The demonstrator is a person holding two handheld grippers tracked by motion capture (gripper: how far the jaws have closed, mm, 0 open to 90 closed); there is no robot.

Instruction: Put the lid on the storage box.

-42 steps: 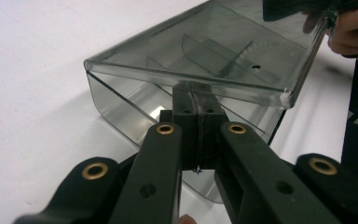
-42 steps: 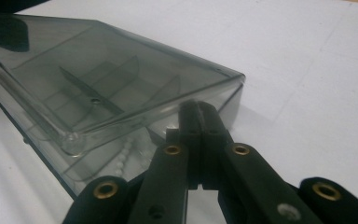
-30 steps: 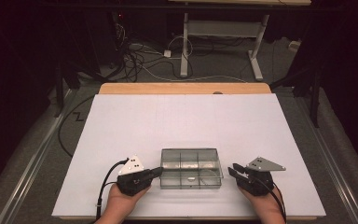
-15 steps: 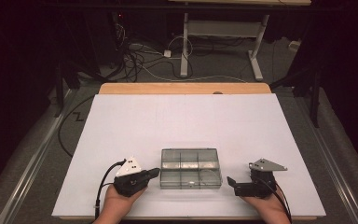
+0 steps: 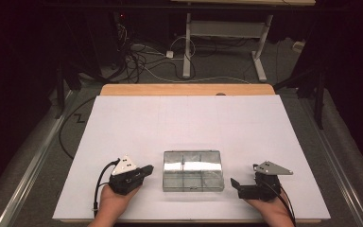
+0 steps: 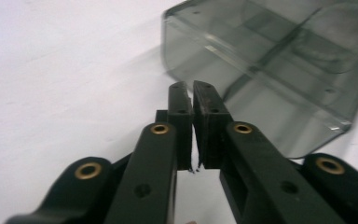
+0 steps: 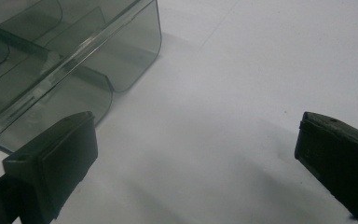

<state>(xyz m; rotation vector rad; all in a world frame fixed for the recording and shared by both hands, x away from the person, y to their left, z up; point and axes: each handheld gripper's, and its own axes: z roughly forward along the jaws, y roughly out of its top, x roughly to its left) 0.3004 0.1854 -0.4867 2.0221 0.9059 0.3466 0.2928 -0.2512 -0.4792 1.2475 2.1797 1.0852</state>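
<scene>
A clear smoky plastic box (image 5: pixel 193 170) with divided compartments lies closed on the white table near its front edge. My left gripper (image 5: pixel 147 169) sits just left of the box, pointing at it without touching it. In the left gripper view, the left gripper (image 6: pixel 192 86) has just been opening; only a thin slit parts its pads and nothing is between them, with the box (image 6: pixel 279 60) corner just beyond. My right gripper (image 5: pixel 242 175) rests right of the box. Its jaws (image 7: pixel 198 133) have opened wide over bare table, and the box (image 7: pixel 51 60) lies beside the left pad.
The white sheet (image 5: pixel 189 118) covers the table, with a wooden edge (image 5: pixel 184 89) at the far side. Beyond it, on the floor, are cables (image 5: pixel 142 56) and the legs of another table (image 5: pixel 186 52). Black cables trail from both grippers toward the front edge.
My left gripper has drawn back leftward from the box's left side. The right gripper's jaws have spread wide open beside the box's right side. The box has not moved.
</scene>
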